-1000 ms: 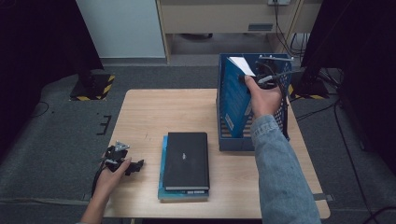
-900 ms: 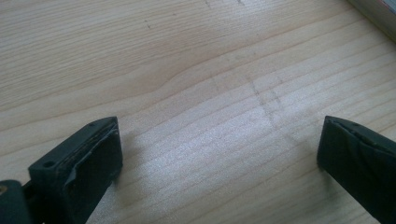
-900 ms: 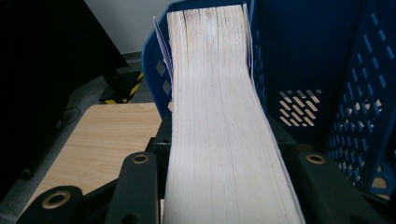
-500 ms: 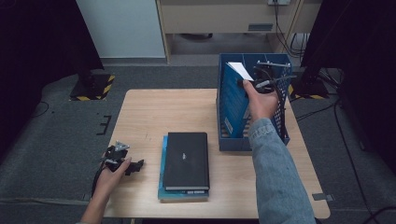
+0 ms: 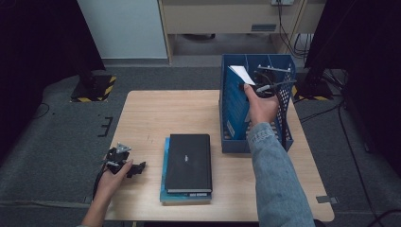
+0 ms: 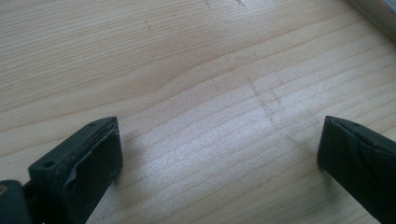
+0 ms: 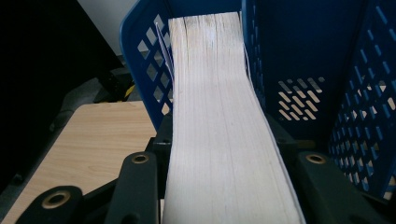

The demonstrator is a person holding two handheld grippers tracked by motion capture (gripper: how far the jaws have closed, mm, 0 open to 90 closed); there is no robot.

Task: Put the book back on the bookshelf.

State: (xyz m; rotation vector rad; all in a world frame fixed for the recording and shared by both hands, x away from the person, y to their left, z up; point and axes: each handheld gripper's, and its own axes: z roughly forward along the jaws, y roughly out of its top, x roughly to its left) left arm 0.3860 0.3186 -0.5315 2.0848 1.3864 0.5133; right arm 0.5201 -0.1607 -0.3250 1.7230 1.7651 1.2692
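Note:
A blue plastic basket (image 5: 285,136) stands at the table's far right. Inside it a thick blue-covered book (image 5: 235,105) stands on edge against the left wall. My right gripper (image 5: 253,88) is shut on this book from above. In the right gripper view the white page edge (image 7: 219,107) runs up between the two black jaws of the right gripper (image 7: 223,144), with the basket's mesh wall (image 7: 359,98) beside it. My left gripper (image 5: 136,168) rests low at the table's near left, open, with bare wood between the jaws of the left gripper (image 6: 219,156).
A black book (image 5: 190,161) lies on a blue book (image 5: 183,198) near the table's front middle; a corner of that stack (image 6: 379,14) shows in the left gripper view. Bare tabletop (image 5: 165,113) lies behind the stack. Dark stands and cables surround the table.
The right hand with the book has shifted slightly to the left inside the basket. The left hand has not moved.

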